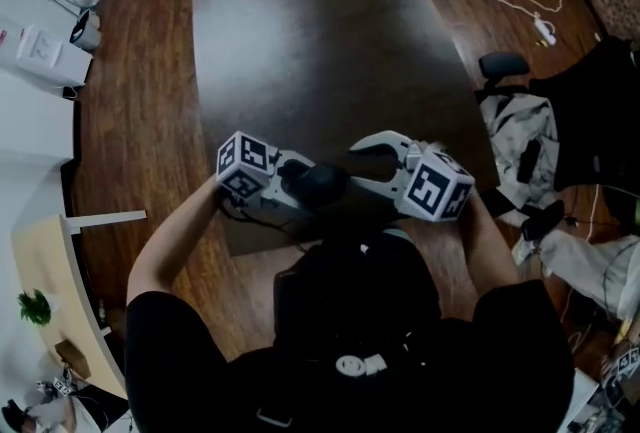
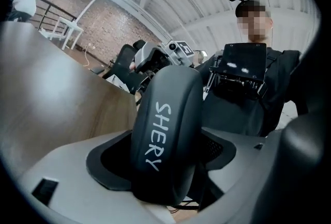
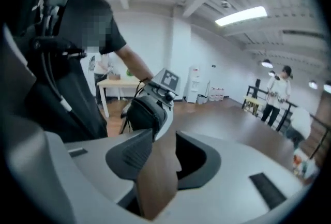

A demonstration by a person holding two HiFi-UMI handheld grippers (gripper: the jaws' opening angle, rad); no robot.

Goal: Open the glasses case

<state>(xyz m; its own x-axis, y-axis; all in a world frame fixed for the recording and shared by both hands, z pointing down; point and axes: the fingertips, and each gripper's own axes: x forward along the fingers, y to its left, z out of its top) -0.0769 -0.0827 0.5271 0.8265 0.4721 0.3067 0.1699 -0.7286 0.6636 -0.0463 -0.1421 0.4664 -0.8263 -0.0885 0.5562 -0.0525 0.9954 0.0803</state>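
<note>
glasses case: outline lost in dark blur | table: near edge partly behind person

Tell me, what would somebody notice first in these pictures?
The dark glasses case with white SHERY lettering stands out first, clamped in the left gripper in the middle of the left gripper view. To its right in the head view, the right gripper is open and empty, and both are held over the big dark table.
</note>
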